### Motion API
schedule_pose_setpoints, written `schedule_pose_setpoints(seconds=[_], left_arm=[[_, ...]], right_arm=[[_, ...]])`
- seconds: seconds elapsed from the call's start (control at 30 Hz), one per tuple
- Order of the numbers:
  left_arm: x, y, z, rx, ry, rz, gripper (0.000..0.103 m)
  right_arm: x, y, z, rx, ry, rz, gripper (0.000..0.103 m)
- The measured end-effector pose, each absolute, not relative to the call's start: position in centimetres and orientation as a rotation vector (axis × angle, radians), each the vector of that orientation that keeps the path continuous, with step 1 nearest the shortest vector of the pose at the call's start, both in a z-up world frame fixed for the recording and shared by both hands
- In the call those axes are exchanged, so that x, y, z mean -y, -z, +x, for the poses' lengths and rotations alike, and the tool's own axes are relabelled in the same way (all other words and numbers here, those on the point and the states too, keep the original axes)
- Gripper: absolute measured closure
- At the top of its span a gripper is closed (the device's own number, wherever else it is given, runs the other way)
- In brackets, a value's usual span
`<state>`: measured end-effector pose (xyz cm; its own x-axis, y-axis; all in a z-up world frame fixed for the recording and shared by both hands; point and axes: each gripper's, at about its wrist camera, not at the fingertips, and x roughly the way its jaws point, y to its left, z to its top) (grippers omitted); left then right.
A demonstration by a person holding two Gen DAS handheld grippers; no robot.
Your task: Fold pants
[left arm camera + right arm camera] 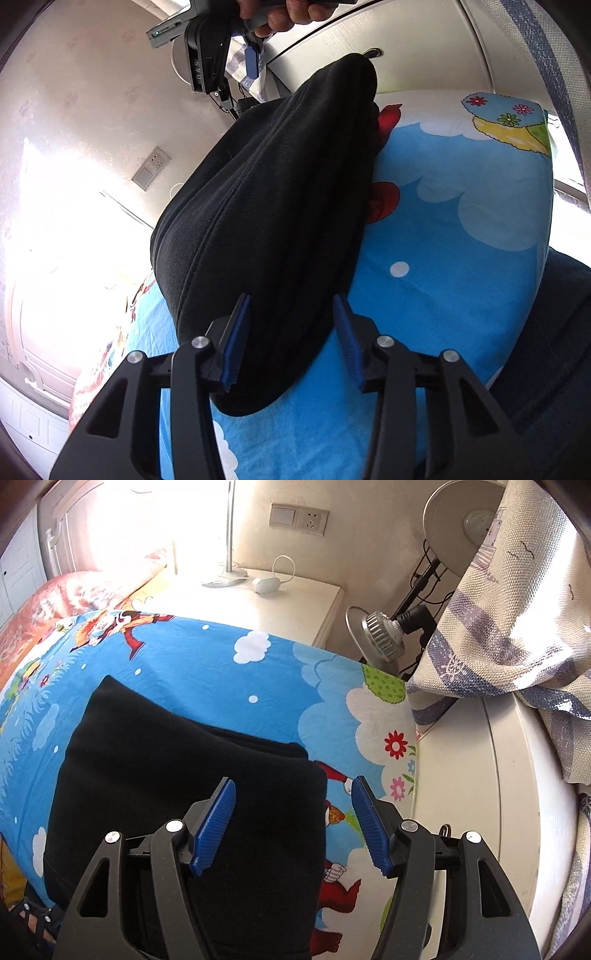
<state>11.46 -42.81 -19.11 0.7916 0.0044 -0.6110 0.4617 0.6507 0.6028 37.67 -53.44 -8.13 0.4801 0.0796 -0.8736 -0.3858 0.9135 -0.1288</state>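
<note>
My left gripper (291,332) has black plastic arms with triangular cut-outs, round silver screws at the joints, and blue ribbed pads (236,343) on both fingers. My right gripper (293,823) in its own view is built the same: black linkages, silver screw heads, blue grooved pads (216,827). At the top of the left view, my bare-skinned hand (280,14) wraps a grey handle, above a black body with white lettering.

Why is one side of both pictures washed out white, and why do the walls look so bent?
Left wrist view: strong daylight blows out the left wall, while the black pants show little detail. Right wrist view: glare whitens the top left, above the blue cartoon sheet. Both views: the fisheye lens curves straight edges and darkens the corners.
</note>
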Motion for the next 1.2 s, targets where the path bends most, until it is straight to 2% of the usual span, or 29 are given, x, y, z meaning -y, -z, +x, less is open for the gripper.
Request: schedule_pose_setpoints(seconds=[0.1,0.2,0.37,0.4,0.5,0.6,0.7,1.0,1.2], left_arm=[[41.8,15.7,9.6,-0.561,0.394,0.693,0.058],[40.1,11.1,10.9,-0.513,0.447,0.492,0.058],[38.8,6.1,22.8,-0.574,0.511,0.179,0.063],[39.8,6.1,25.3,-0.583,0.517,0.204,0.069],[43.5,6.9,32.1,-0.687,0.597,0.260,0.073],[47.2,9.6,37.8,-0.838,0.644,0.283,0.078],[49.1,12.6,41.6,-0.906,0.587,0.334,0.082],[49.0,13.7,45.0,-0.972,0.562,0.217,0.079],[48.0,13.9,46.4,-1.016,0.507,0.071,0.067]], right_arm=[[54.4,8.7,36.2,-1.112,-0.296,-0.277,0.044],[55.8,9.8,34.5,-1.200,-0.279,-0.221,0.044],[57.0,10.9,30.8,-1.245,-0.253,-0.241,0.044],[57.2,11.2,30.2,-1.243,-0.255,-0.247,0.045],[57.9,12.0,29.2,-1.232,-0.266,-0.221,0.047],[57.8,12.1,29.3,-1.228,-0.272,-0.230,0.047],[57.5,12.5,29.2,-1.202,-0.259,-0.255,0.047],[57.3,12.8,29.5,-1.190,-0.248,-0.244,0.042],[57.2,12.7,29.4,-1.182,-0.241,-0.260,0.037]])
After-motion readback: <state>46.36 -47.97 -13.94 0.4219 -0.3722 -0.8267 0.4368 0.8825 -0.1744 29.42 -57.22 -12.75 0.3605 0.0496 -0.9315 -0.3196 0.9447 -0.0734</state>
